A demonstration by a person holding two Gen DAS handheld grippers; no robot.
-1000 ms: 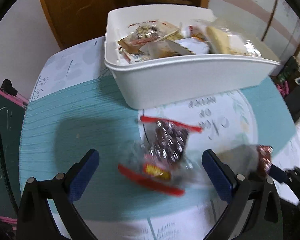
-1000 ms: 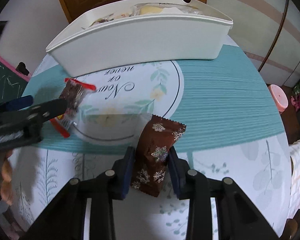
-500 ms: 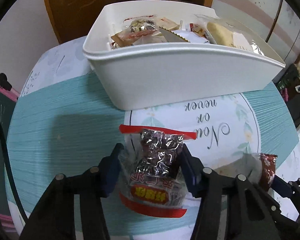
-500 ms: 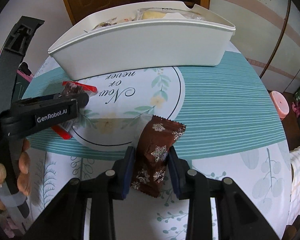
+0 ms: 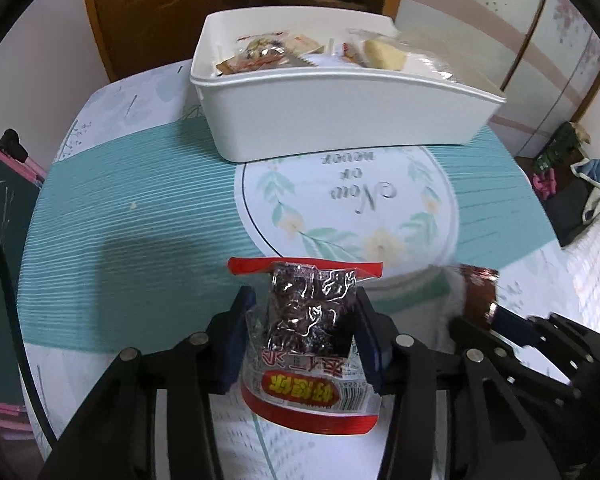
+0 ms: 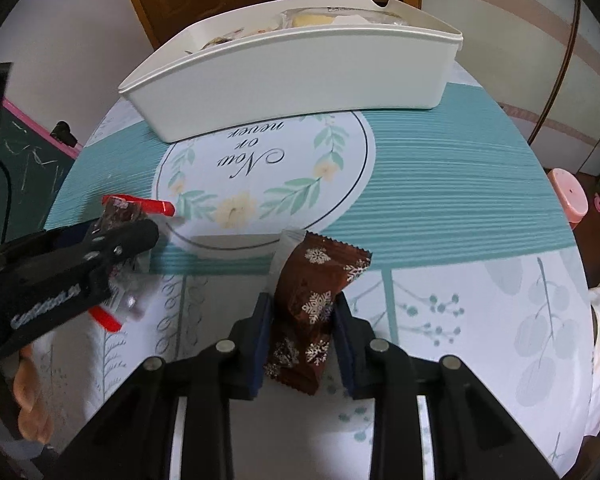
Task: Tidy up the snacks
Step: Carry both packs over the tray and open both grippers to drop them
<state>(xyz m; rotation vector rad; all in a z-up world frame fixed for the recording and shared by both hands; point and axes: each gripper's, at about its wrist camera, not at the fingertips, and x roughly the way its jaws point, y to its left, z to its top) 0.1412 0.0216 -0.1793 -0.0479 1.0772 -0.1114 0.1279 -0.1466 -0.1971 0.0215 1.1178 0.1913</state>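
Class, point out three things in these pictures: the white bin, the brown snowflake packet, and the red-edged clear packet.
white bin (image 5: 340,120), left wrist view, front wall.
brown snowflake packet (image 6: 312,304), right wrist view, wrapper middle.
red-edged clear packet (image 5: 308,320), left wrist view, dark contents.

bin (image 6: 300,68) contents: mostly hidden by wall | brown snack (image 5: 478,294): blurred | hand (image 6: 30,392): cut off
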